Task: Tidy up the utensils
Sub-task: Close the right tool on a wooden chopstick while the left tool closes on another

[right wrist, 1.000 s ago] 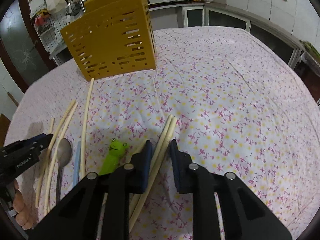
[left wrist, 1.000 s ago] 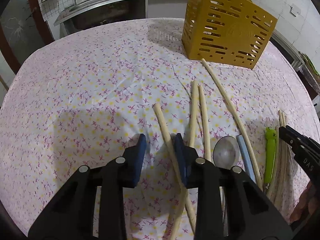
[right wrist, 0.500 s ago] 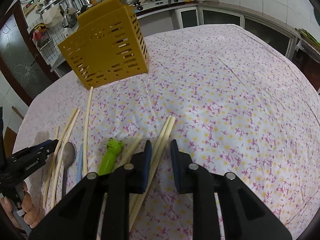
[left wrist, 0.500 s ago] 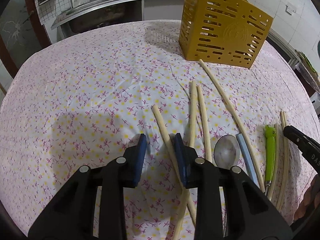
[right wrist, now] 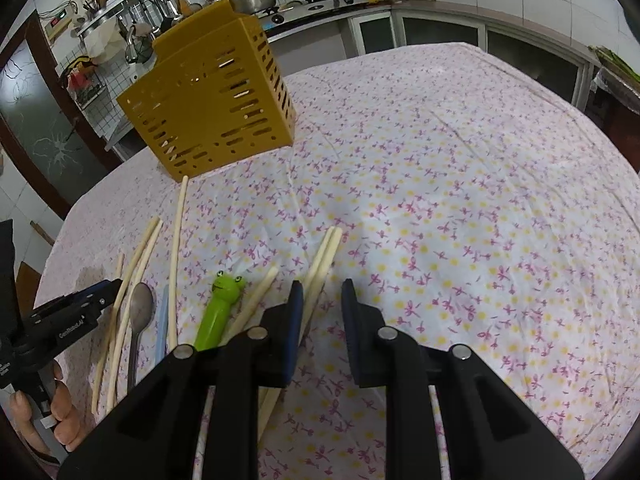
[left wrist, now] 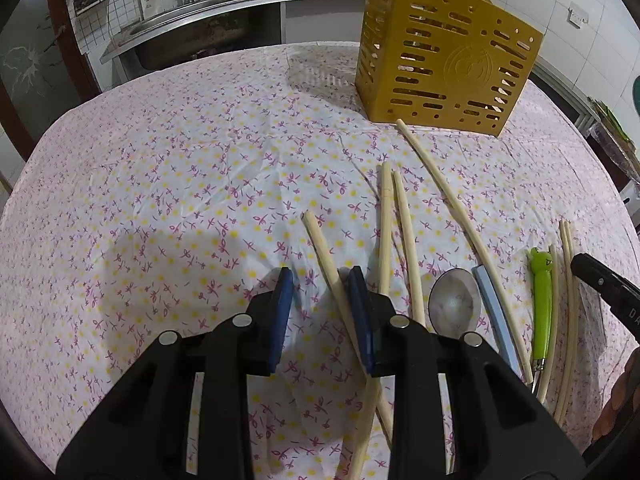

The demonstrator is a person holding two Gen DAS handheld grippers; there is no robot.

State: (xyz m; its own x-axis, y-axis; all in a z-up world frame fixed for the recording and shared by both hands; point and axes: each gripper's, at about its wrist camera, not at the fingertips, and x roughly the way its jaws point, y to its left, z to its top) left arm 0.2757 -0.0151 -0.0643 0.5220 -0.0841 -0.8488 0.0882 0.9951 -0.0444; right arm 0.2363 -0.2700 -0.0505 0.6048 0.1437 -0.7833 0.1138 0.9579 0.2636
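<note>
Chopsticks (left wrist: 324, 256) lie loose on my desk (left wrist: 160, 200) before the yellow holder (left wrist: 444, 60), so left claw (left wrist: 320, 304) and right claw (right wrist: 322, 312) hover wide, empty, lining up picks.

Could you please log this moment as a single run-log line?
left gripper: open, astride chopstick | right gripper: open, above chopstick pair | yellow holder: upright | spoon, frog-handled utensil: on cloth
</note>
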